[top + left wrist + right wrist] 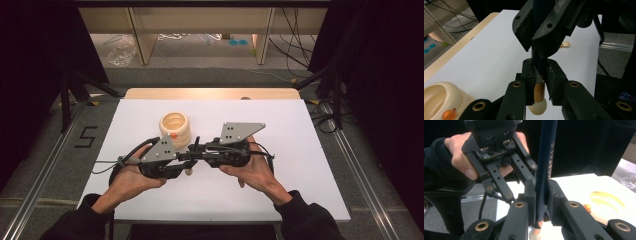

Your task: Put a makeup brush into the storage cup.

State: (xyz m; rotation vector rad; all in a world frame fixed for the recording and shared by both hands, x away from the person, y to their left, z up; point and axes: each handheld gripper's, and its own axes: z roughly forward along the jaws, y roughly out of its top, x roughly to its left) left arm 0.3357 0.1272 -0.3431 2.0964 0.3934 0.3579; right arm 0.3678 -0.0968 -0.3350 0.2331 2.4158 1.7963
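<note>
Both tongs, left (pixel 540 75) and right (pixel 541 195), pinched tight on one dark-handled brush (pixel 539 96).

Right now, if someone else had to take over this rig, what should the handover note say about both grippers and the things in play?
Left gripper: shut on the makeup brush, gripping near the golden ferrule, bristle tip pointing down.
Right gripper: shut on the same brush, on its dark blue handle.
Both hands hold it together above the white table, in front of the cream ringed holder with the orange button, which stands to the far left of the grippers.
Done: brush lifted, held by both grippers.
Left: probably one gripper lets go and the brush goes into the holder; the target is only a guess.
</note>
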